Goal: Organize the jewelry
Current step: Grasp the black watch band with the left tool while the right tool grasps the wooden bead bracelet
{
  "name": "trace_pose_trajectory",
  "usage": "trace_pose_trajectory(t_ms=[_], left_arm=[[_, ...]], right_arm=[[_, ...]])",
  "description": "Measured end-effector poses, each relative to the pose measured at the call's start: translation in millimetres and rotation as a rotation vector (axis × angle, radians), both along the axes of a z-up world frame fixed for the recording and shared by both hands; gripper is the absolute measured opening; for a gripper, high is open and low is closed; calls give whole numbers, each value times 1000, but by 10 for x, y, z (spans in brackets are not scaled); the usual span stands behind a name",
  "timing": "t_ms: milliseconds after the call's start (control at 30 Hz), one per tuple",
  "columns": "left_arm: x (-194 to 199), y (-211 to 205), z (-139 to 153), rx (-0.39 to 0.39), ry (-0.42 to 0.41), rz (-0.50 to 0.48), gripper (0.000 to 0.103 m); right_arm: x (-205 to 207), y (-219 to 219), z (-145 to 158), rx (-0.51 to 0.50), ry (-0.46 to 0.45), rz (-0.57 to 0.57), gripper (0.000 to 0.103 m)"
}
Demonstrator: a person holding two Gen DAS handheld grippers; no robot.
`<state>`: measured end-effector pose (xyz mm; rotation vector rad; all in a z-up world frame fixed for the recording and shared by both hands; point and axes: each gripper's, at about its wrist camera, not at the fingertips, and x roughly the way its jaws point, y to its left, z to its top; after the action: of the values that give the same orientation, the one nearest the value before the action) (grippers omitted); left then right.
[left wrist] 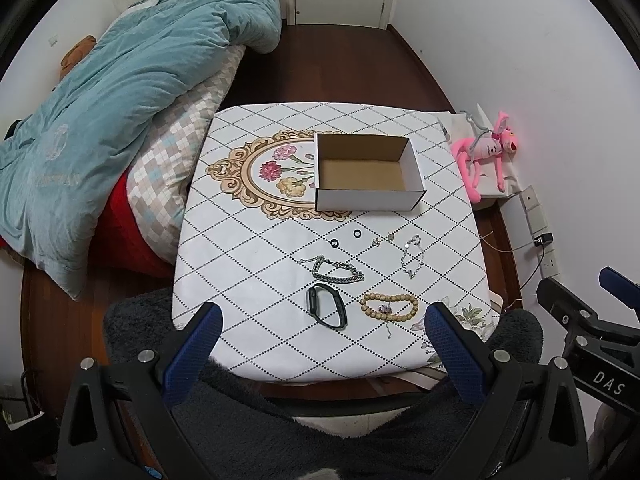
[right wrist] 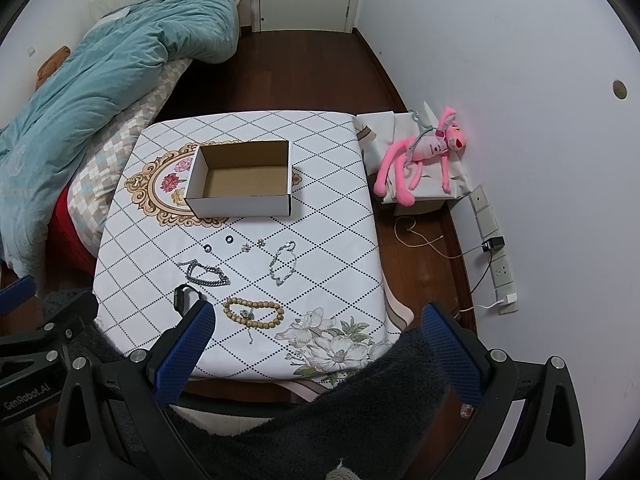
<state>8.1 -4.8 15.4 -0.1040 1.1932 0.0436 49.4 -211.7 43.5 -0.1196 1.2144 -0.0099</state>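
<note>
An empty white cardboard box (left wrist: 368,172) (right wrist: 240,178) stands open on the patterned table (left wrist: 260,280). In front of it lie two small black rings (left wrist: 345,238) (right wrist: 218,243), two small earrings (left wrist: 383,239) (right wrist: 253,245), a thin silver chain (left wrist: 413,256) (right wrist: 283,262), a thick silver chain bracelet (left wrist: 338,271) (right wrist: 206,273), a black smart band (left wrist: 325,306) (right wrist: 184,298) and a wooden bead bracelet (left wrist: 389,307) (right wrist: 253,312). My left gripper (left wrist: 324,328) is open and empty above the table's near edge. My right gripper (right wrist: 318,328) is open and empty, held further right.
A bed with a teal quilt (left wrist: 112,92) is to the left. A pink plush toy (left wrist: 486,152) (right wrist: 420,156) lies on a box by the right wall. Wall sockets and cables (right wrist: 496,256) are on the right. Dark fuzzy fabric (right wrist: 320,420) lies below the grippers.
</note>
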Motion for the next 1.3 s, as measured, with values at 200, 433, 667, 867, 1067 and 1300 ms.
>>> trace_pose_trajectory(t_ms=[200,433,667,867,1067,1300], left_arm=[[198,66,-525,74,14,29,103],[402,213,-1263,87,112,49,102],[414,194,-1800,42,213,22,83],[397,101,-2082,23,269,7,71],[385,68,-2244,-18,296,8,51],[373,144,-2378,-70,292,34,19]], right_arm=[[206,-36,-417,22,59,-24,103],[445,-27,-1352,30,204,-32,103],[465,-4,-2245,64,340,-62,92],[357,53,-2647,92,380,-63,83],[274,139,-2798,98,394,-51,75],[256,184,-2832,68,359,-19,50]])
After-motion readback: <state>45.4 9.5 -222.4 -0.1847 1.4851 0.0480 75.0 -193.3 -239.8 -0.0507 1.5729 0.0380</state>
